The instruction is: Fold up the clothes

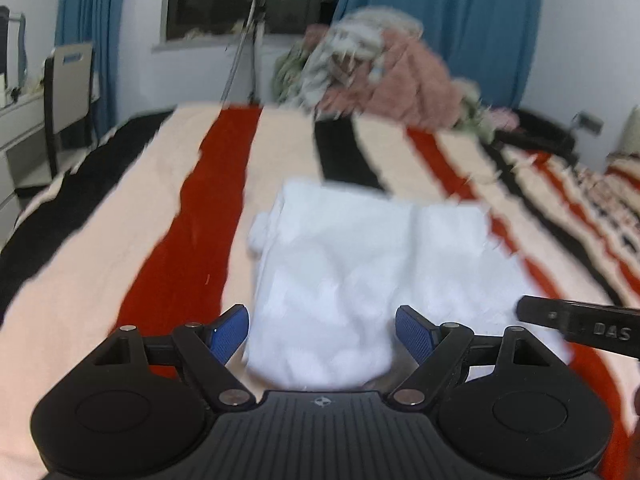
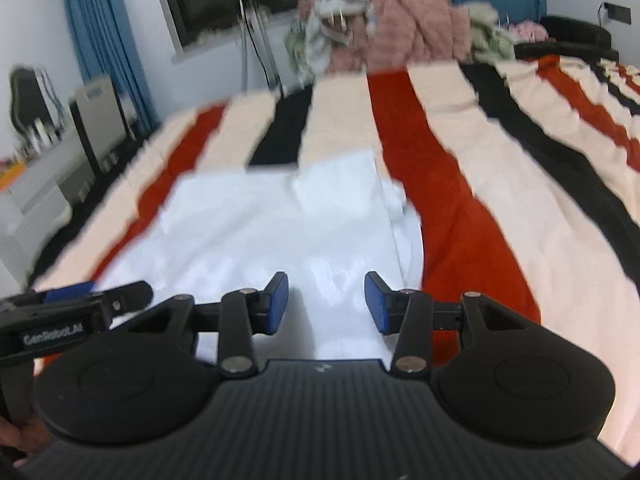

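Note:
A white garment (image 1: 352, 264) lies partly folded on the striped bed; it also shows in the right wrist view (image 2: 272, 224). My left gripper (image 1: 322, 332) is open, its blue pads on either side of the garment's near edge, holding nothing. My right gripper (image 2: 326, 302) is open above the garment's near right part, holding nothing. The right gripper's finger (image 1: 576, 324) shows at the right of the left wrist view, and the left gripper (image 2: 80, 308) shows at the left of the right wrist view. Both views are motion-blurred.
The bedspread (image 1: 168, 216) has cream, red and black stripes. A heap of pink and pale clothes (image 1: 380, 64) sits at the bed's far end, also in the right wrist view (image 2: 392, 28). A chair and white drawers (image 1: 36, 120) stand at the left.

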